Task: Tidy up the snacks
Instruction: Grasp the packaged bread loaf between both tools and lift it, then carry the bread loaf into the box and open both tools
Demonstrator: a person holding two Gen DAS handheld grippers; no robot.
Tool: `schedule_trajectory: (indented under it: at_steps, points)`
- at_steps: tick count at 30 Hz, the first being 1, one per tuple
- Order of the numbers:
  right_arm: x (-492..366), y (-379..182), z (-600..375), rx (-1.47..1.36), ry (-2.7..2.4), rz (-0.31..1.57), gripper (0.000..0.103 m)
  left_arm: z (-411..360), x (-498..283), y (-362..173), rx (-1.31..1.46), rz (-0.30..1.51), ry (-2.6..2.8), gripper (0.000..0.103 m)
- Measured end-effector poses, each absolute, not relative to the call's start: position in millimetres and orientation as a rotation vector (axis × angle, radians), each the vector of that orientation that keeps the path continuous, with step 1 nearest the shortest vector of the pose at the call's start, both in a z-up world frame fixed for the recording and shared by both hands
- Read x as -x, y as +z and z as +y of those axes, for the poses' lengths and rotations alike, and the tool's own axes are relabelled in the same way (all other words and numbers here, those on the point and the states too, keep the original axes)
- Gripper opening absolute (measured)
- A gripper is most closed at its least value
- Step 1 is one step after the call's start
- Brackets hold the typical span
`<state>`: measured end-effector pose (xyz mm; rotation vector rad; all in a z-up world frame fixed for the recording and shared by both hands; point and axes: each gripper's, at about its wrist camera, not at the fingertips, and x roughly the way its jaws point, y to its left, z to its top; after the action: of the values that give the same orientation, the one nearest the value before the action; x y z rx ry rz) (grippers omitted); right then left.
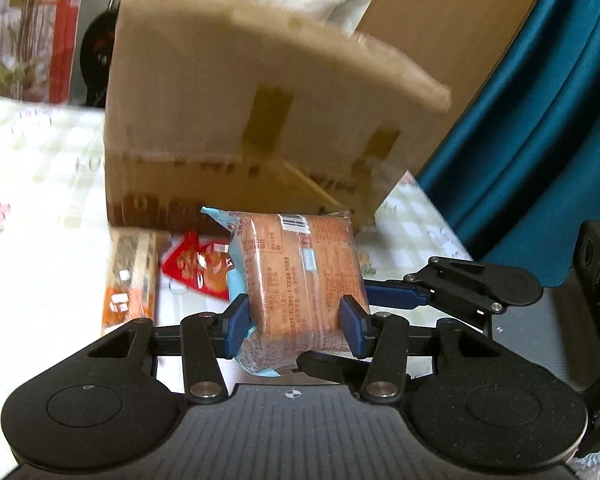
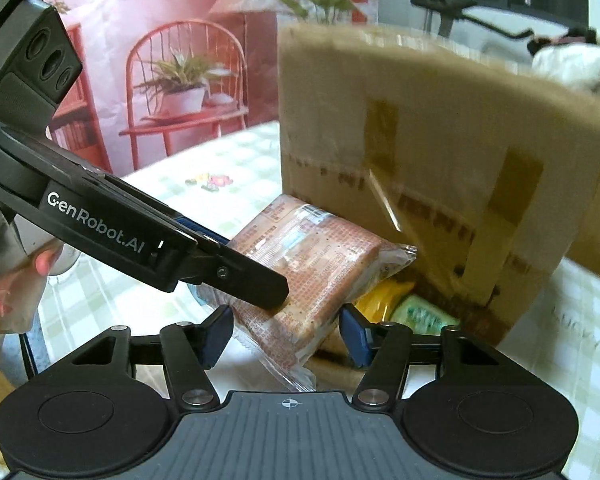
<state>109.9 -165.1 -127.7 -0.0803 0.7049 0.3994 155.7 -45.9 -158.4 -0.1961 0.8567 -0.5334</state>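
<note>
The cardboard box (image 1: pixel 236 92) stands on the desk (image 1: pixel 32 184) with its near flap hanging forward, and everything else sits in front of it. Just before the box's open side, the left gripper (image 1: pixel 296 324) pinches a brown wrapped snack packet (image 1: pixel 300 276) across its width, both blue pads pressed into the wrapper, so the packet hangs clear of the desk, probably on its way into the box. The right gripper (image 2: pixel 286 334) comes in beside it with its jaws partly spread around the packet's near corner; from its own view the pads seem to flank the wrapper rather than press it, apparently to steady the load or take it over. A red packet (image 1: pixel 198 268) and an orange one (image 1: pixel 130 280) lie on the desk at the box's foot, left of the held packet, while a yellow and a green packet (image 2: pixel 404 304) lie at the box's mouth, seemingly waiting to be sorted.
</note>
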Motion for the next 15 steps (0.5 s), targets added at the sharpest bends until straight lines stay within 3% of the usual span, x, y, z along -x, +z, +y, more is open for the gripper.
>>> schedule_trajectory:
  at_steps: [15]
  points:
    - [-124,-24,-176,0.182,0.347,0.461,0.055,-44,-161,-57,0.147,0.576,-0.569,0.051]
